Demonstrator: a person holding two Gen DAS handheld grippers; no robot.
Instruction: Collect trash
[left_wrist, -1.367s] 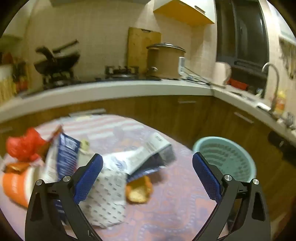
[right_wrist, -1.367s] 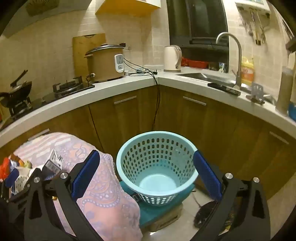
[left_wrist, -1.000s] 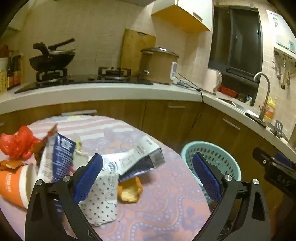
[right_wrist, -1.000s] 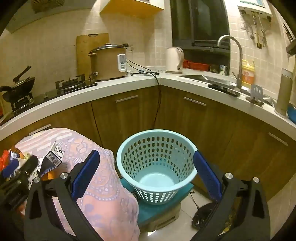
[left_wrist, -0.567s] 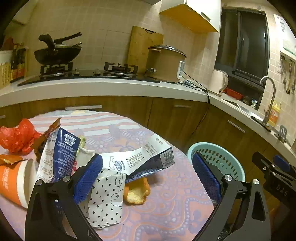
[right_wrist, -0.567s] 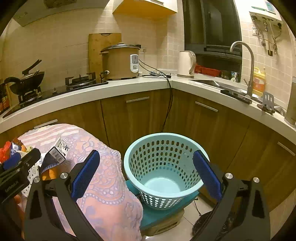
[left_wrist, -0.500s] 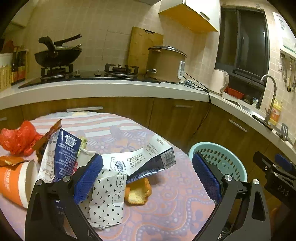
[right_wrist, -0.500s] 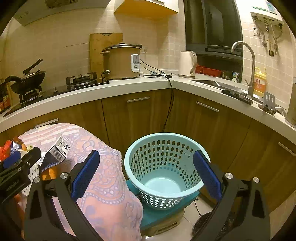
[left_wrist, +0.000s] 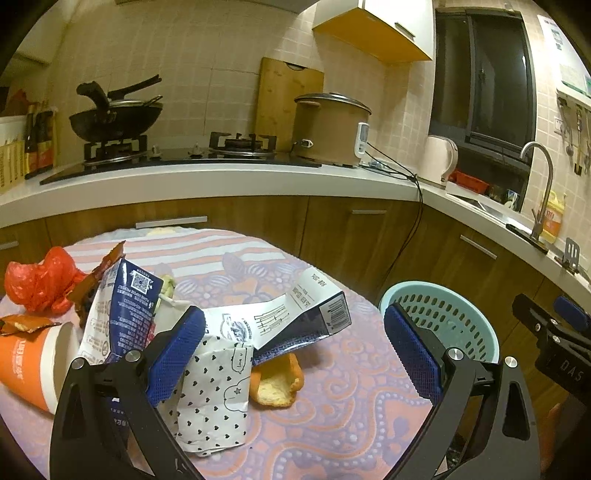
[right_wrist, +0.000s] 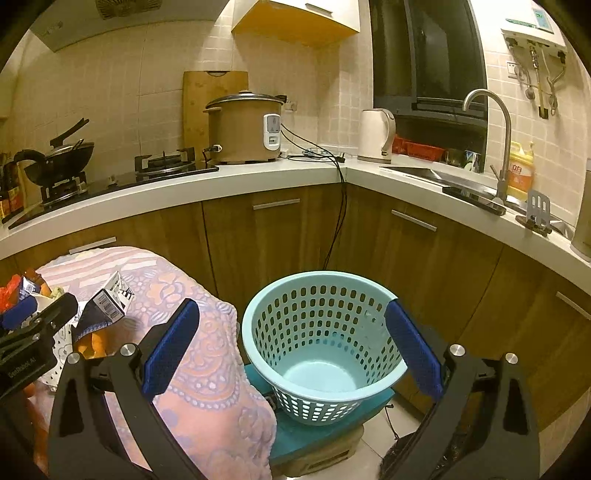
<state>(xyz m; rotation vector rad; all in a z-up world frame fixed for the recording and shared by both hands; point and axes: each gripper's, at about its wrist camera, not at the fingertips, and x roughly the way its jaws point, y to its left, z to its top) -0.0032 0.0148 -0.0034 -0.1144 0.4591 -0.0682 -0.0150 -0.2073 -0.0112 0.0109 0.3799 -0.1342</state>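
on the patterned tablecloth (left_wrist: 332, 413), trash lies at 9 o'clock: flattened carton (left_wrist: 280, 321), heart-print wrapper (left_wrist: 214, 402), orange cup (left_wrist: 29, 369). left gripper (left_wrist: 295, 354) spread wide, empty. right gripper (right_wrist: 291, 350) spread wide, empty, above the basket (right_wrist: 317, 295).

left wrist: close over table (left_wrist: 332, 424) | right wrist: above basket (right_wrist: 258, 314), perhaps higher | shared: both

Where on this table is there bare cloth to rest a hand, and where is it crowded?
Bare cloth lies between the orange peel and the basket, and along the striped far edge. The near left is crowded: carton, wrappers, orange cup.
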